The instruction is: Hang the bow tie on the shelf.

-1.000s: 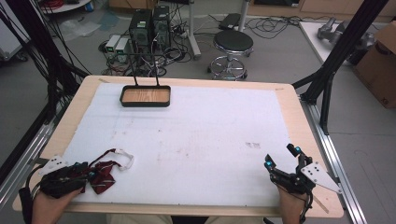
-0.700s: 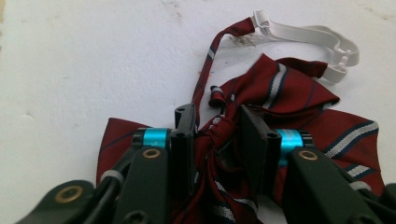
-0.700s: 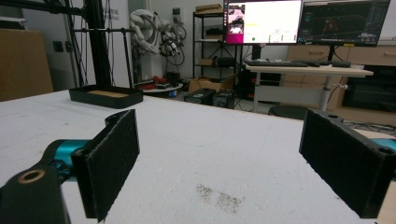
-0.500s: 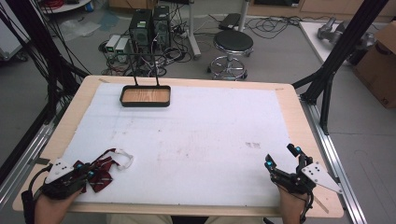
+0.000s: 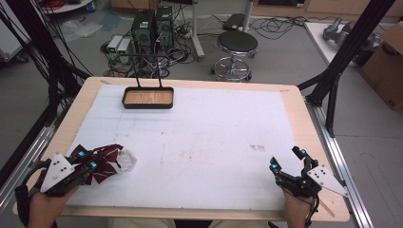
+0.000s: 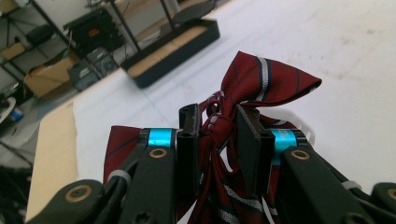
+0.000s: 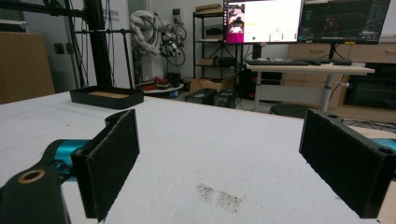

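A dark red bow tie (image 5: 108, 160) with grey and navy stripes is at the near left corner of the white mat, a white strap (image 5: 127, 160) trailing from it. My left gripper (image 5: 88, 160) is shut on the tie's middle knot. In the left gripper view the knot is pinched between the two black pads (image 6: 217, 126), one wing of the bow tie (image 6: 266, 81) stands up beyond them, and the tie seems raised a little off the mat. My right gripper (image 5: 286, 159) rests at the near right corner, open with nothing between its pads (image 7: 219, 149).
A black tray (image 5: 148, 98) with a wooden floor sits at the far left of the mat; it also appears as the tray (image 6: 173, 51) and the tray (image 7: 106, 97). A small dark smudge (image 5: 257, 147) marks the mat. A stool (image 5: 236, 45) and computers stand beyond the table.
My left gripper has closed on the bow tie's knot and risen a little with it. The right gripper has stayed where it was.
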`<state>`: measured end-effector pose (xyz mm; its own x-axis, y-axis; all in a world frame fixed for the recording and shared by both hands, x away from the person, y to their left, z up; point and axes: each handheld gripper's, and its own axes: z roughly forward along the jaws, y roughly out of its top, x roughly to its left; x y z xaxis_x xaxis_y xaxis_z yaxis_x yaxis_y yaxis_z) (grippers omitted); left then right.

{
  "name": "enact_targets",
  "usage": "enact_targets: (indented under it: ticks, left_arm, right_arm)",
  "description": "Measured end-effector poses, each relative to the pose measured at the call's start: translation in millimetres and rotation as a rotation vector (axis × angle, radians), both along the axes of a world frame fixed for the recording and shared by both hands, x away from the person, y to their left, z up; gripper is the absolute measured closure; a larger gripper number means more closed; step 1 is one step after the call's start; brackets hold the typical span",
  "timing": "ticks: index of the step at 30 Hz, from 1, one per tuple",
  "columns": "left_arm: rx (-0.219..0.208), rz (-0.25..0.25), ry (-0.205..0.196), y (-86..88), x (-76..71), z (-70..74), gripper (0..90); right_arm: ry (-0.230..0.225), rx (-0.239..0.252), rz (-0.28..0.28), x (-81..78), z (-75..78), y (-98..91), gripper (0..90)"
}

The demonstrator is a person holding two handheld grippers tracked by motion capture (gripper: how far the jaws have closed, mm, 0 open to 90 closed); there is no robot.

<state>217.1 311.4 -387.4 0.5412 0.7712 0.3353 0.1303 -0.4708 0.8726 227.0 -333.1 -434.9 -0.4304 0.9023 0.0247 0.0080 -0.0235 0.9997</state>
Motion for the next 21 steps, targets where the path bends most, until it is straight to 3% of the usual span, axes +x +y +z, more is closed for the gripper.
enact_targets:
  ticks: [6, 16, 21]
  left_arm:
    - [-0.037, -0.077, -0.045, -5.9, 19.3, 20.8, 70.7]
    - [-0.1, -0.221, -0.045, -23.4, 71.1, 46.5, 70.7]
    - [-0.122, -0.265, -0.052, -29.5, 96.9, 58.7, 70.7]
  right_arm:
    - [0.002, -0.004, 0.004, 0.8, -0.1, 1.3, 11.1]
    - [0.004, -0.009, 0.009, 1.6, -1.5, 1.2, 11.1]
    - [0.007, -0.007, 0.007, 2.3, -2.1, 0.5, 11.1]
